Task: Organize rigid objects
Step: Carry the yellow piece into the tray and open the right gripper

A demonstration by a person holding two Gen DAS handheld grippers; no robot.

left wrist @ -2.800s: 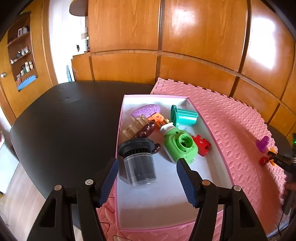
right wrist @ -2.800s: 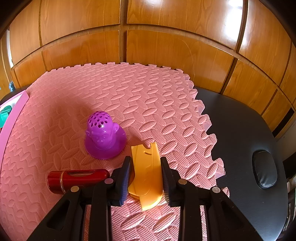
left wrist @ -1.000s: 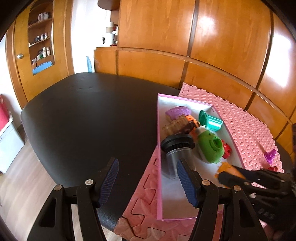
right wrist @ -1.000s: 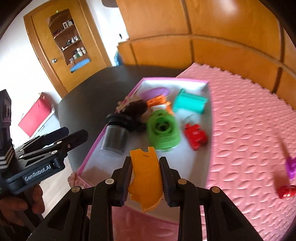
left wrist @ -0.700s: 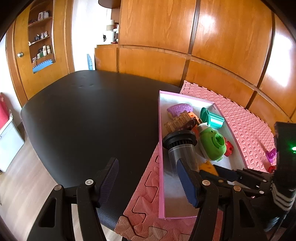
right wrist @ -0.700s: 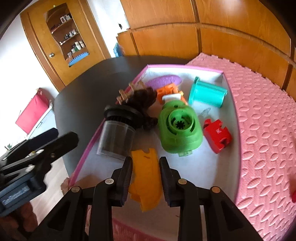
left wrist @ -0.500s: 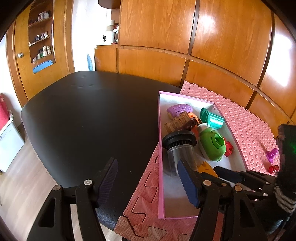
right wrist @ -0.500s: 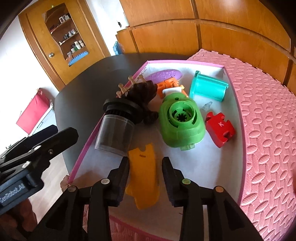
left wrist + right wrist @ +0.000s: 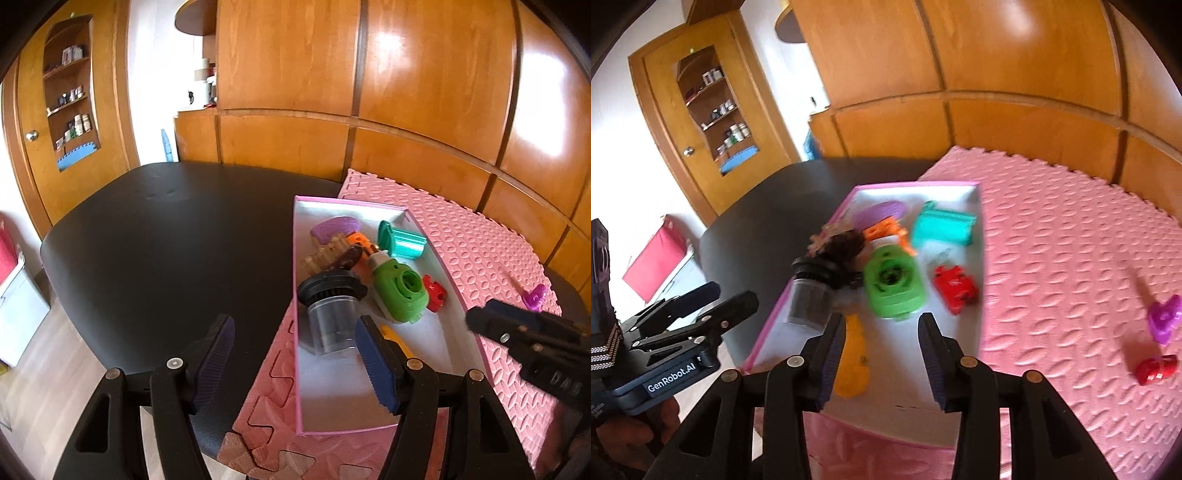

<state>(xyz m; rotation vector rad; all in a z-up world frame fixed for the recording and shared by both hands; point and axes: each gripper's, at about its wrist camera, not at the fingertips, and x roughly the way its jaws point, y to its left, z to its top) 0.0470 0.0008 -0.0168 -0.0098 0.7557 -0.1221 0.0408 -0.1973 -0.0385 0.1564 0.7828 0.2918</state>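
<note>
Right wrist view showed the orange piece [image 9: 854, 356] lying in the box [image 9: 979, 229], just beside the left finger [image 9: 833, 360]; the right gripper [image 9: 882, 356] had just been opening, empty. Best withdrawn clear of the green toy [image 9: 894, 282]. Left gripper [image 9: 293, 360] hung half open, empty.

Box [image 9: 469, 325] on mat [image 9: 491, 243]; mat on table [image 9: 166, 236].
</note>
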